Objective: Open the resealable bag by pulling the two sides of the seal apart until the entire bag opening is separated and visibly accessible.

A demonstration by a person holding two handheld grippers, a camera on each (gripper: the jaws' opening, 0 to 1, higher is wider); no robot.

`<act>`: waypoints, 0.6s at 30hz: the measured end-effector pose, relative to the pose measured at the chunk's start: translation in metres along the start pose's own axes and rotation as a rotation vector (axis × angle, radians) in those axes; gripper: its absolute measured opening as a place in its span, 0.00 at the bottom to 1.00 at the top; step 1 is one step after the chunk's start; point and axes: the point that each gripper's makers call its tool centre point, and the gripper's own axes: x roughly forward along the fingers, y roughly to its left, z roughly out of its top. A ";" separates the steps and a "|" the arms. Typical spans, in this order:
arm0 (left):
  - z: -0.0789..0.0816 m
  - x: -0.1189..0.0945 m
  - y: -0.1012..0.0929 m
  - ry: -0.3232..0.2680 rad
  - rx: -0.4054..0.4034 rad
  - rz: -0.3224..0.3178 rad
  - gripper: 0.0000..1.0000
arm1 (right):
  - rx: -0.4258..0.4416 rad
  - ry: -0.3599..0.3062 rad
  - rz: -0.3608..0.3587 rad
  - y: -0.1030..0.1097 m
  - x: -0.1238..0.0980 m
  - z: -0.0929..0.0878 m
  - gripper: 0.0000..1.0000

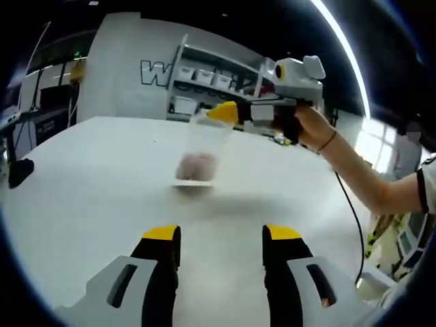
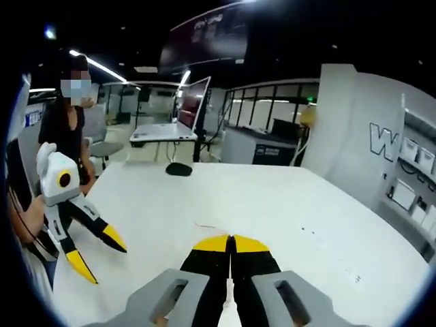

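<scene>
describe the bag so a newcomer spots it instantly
On the white table, look near the far middle. The bag hangs upright from the right gripper, clear plastic with a pinkish lump at its bottom, touching the tabletop. Nothing else there is see-through.

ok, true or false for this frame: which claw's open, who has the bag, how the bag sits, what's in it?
1. Left claw is open. True.
2. Right claw is open. False: it is shut, at the top edge of the bag.
3. The bag lies flat on the table. False: it stands upright under the right claw.
4. The bag holds something pinkish. True.
5. Left claw grips the bag. False: it is apart from the bag.
</scene>
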 end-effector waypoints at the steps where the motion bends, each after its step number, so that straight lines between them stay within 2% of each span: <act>1: 0.000 0.001 0.001 0.002 0.002 -0.002 0.49 | 0.000 0.001 0.000 -0.001 0.001 0.000 0.00; 18: 0.002 0.011 0.011 0.013 -0.004 -0.007 0.48 | 0.001 0.015 -0.017 -0.034 0.022 0.001 0.00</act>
